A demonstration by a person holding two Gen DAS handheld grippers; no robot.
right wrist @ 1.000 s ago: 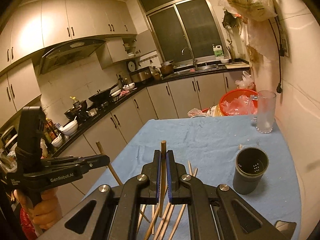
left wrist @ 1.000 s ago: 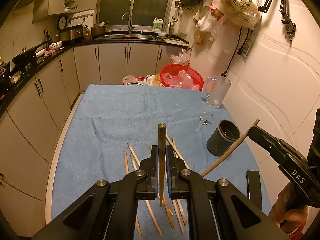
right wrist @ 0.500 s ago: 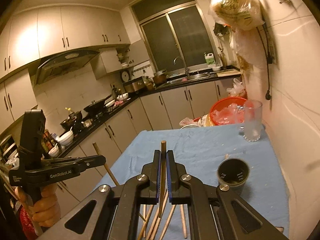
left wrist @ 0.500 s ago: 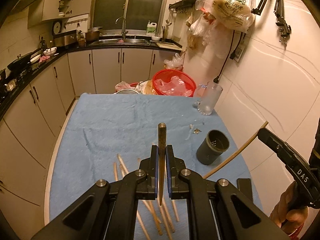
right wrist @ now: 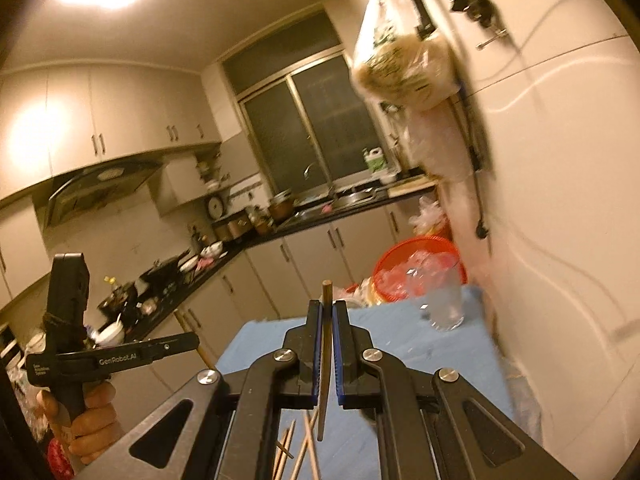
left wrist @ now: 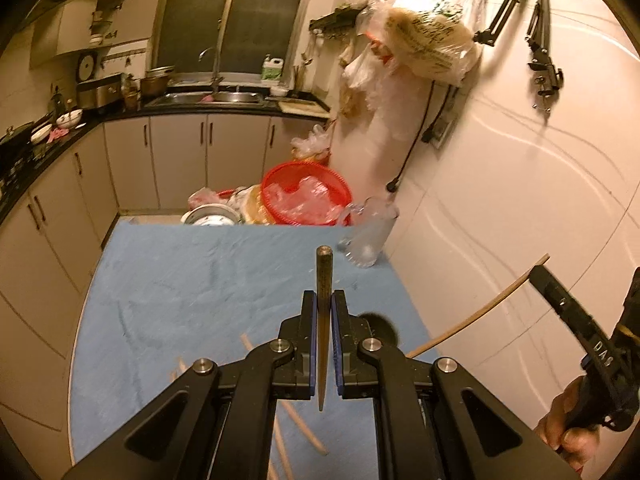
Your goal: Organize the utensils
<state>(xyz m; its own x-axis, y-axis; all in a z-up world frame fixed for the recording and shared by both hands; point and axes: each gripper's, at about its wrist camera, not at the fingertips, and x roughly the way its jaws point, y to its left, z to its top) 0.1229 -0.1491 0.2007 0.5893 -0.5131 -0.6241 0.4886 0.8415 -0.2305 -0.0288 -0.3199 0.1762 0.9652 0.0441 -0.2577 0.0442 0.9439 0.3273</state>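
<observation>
Both my grippers rose off the blue cloth-covered table (left wrist: 168, 280), left gripper (left wrist: 324, 304) and right gripper (right wrist: 327, 312) each pinching one brown wooden chopstick (left wrist: 323, 276).

Glass mug (left wrist: 370, 236) at table's (left wrist: 180, 280) far right corner, before basket (left wrist: 306, 196)

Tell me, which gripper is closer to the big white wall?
Right. The right gripper, holding a chopstick, is next to the wall; the left gripper, holding another chopstick, is farther out, toward the cabinets.
</observation>
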